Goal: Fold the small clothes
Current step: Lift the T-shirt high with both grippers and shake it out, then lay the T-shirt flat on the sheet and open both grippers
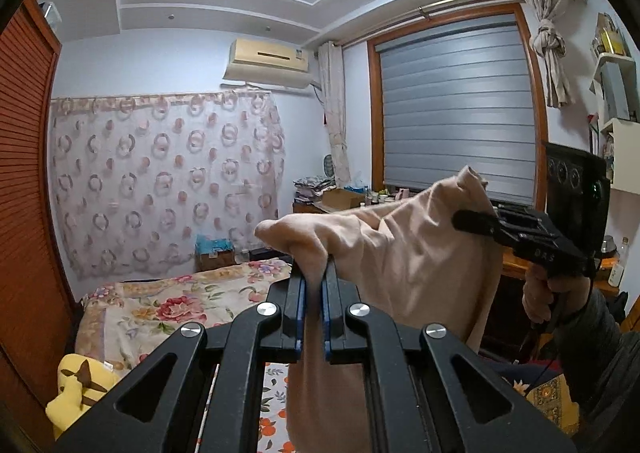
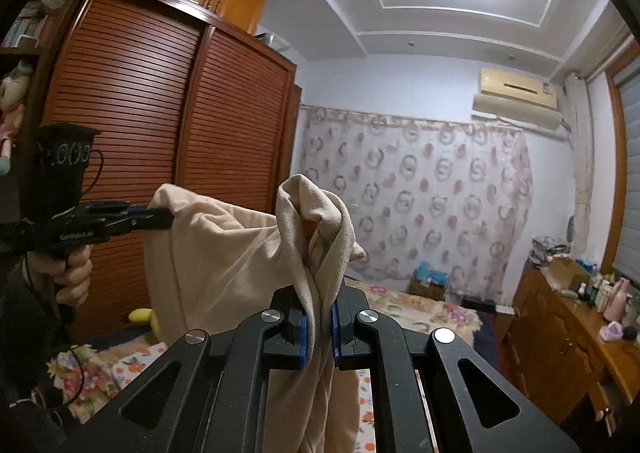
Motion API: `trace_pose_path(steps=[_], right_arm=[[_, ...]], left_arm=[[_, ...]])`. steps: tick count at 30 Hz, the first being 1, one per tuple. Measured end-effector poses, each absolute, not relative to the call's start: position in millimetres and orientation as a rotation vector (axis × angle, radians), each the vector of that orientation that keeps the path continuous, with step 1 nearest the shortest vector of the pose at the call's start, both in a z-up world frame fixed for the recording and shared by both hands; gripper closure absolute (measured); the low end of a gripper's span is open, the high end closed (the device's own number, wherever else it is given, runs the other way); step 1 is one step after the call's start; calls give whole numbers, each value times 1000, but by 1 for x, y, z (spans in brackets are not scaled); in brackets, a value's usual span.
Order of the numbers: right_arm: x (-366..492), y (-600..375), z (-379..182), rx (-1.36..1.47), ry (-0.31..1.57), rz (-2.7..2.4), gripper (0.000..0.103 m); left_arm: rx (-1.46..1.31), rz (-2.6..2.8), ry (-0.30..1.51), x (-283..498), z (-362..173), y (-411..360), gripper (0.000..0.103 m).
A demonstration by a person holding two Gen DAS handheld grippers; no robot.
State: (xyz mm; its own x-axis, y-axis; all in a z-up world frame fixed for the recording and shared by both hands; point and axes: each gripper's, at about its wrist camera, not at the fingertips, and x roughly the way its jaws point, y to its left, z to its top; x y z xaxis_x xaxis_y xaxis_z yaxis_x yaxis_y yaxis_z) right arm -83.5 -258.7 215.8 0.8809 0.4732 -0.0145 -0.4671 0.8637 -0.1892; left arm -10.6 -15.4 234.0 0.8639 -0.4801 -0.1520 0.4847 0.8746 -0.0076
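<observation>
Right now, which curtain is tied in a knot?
The beige curtain at the blind's upper right; it is knotted and bunched. The circle-print curtain hangs spread flat on the wall.

One beige garment [image 1: 420, 253], two grippers (each clamped on it), one bed [image 1: 168, 309], one wardrobe [image 2: 168, 113].

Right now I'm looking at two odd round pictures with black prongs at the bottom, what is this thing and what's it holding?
These are two hand-held grippers, each with a wide-angle camera looking along its fingers. One picture is from the left gripper, the other from the right gripper. A person squeezes each like a pistol; the right hand shows in the left view. Both grippers are shut on one beige garment, lifted and stretched between them above a bed with a floral bedspread. A yellow plush toy lies there too.
</observation>
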Motion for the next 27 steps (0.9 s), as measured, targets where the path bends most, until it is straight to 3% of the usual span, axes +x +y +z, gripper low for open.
trace_pose_path(steps=[10, 19, 22, 23, 24, 25, 27], right_arm=[[-31, -269, 193, -182, 26, 520, 95], [163, -223, 115, -227, 331, 449, 95], [224, -204, 83, -274, 449, 375, 90], [242, -201, 73, -289, 506, 364, 85], [255, -201, 65, -289, 533, 347, 79], [262, -203, 59, -287, 538, 328, 65], [270, -208, 54, -270, 548, 311, 56]], left_arm=[[2, -449, 173, 40, 211, 3, 96], [33, -287, 441, 225, 81, 10, 94], [94, -201, 553, 273, 41, 11, 75], [75, -217, 577, 280, 33, 15, 64], [60, -229, 597, 284, 26, 19, 59], [62, -229, 606, 284, 20, 21, 54], [71, -233, 626, 279, 11, 22, 48]])
